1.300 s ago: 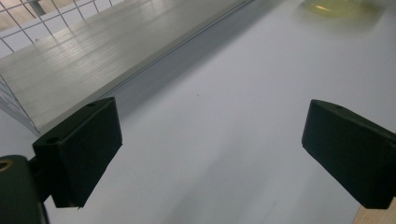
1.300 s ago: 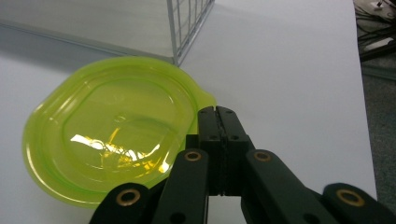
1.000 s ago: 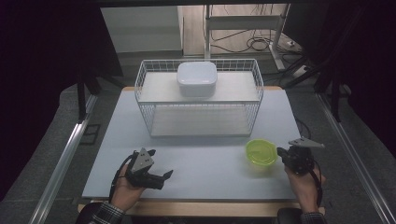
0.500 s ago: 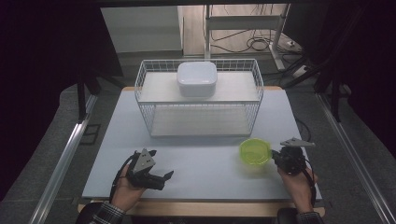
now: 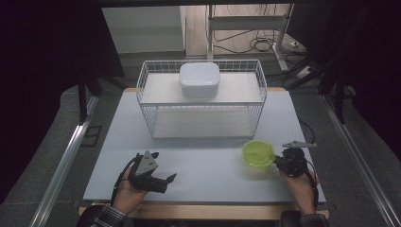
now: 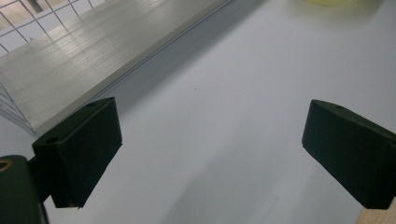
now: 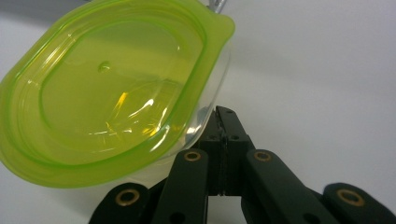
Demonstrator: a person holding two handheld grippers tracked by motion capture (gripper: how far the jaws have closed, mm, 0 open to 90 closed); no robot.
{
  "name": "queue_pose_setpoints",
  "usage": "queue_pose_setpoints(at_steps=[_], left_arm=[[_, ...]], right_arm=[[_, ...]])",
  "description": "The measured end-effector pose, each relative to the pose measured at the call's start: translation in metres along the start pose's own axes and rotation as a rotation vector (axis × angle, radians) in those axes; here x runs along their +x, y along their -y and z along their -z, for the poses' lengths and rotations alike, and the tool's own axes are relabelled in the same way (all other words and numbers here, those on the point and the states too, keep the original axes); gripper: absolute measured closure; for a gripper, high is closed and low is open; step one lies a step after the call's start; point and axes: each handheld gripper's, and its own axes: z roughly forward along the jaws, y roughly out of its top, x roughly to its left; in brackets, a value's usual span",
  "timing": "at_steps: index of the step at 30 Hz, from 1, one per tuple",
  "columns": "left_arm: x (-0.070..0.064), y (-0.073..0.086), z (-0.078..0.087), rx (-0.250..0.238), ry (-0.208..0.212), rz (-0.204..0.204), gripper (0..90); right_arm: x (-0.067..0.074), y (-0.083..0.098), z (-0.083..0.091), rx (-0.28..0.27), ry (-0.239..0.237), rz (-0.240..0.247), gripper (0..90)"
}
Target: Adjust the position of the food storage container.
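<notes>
A clear container with a lime-green lid (image 5: 257, 152) (image 7: 112, 93) hangs tilted just above the table's front right. My right gripper (image 5: 279, 163) (image 7: 224, 126) is shut on its edge from the right, the jaws pinched together under the lid's rim. Near the front left, my left gripper (image 5: 166, 181) (image 6: 210, 154) rests low over the table. It is open, with nothing between its jaws, and it points right toward the container.
A white wire basket (image 5: 144, 101) with two shelves stands at the back middle of the pale table (image 5: 203, 156). A white lidded box (image 5: 199, 79) sits on its upper shelf. In the left gripper view the basket's lower shelf (image 6: 93, 51) lies ahead.
My right gripper has carried the green-lidded container a little to the left, toward the table's middle. The left gripper has stayed where it was.
</notes>
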Motion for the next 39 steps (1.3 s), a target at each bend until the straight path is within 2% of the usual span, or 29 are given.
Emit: queue_pose_setpoints(at_steps=[9,16,25,26,31,39], left_arm=[[-0.001,0.000,-0.001,0.003,-0.001,-0.004,4.4],[-0.001,0.000,-0.001,0.005,-0.004,-0.004,4.4],[-0.001,0.000,-0.002,0.011,-0.003,-0.008,4.3],[-0.001,0.000,-0.002,0.011,-0.003,-0.007,4.3],[-0.001,0.000,-0.002,0.013,-0.003,-0.009,4.3],[-0.002,0.000,-0.003,0.019,-0.005,-0.014,4.3]], right_arm=[[0.007,-0.005,-0.012,0.010,-0.062,-0.002,89.4],[0.023,-0.011,-0.023,0.028,-0.104,0.037,89.4],[0.039,-0.015,-0.033,0.038,-0.156,0.038,89.3],[0.044,-0.016,-0.035,0.043,-0.175,0.037,89.3],[0.053,-0.018,-0.041,0.049,-0.200,0.054,89.2],[0.075,-0.020,-0.052,0.059,-0.244,0.089,88.9]])
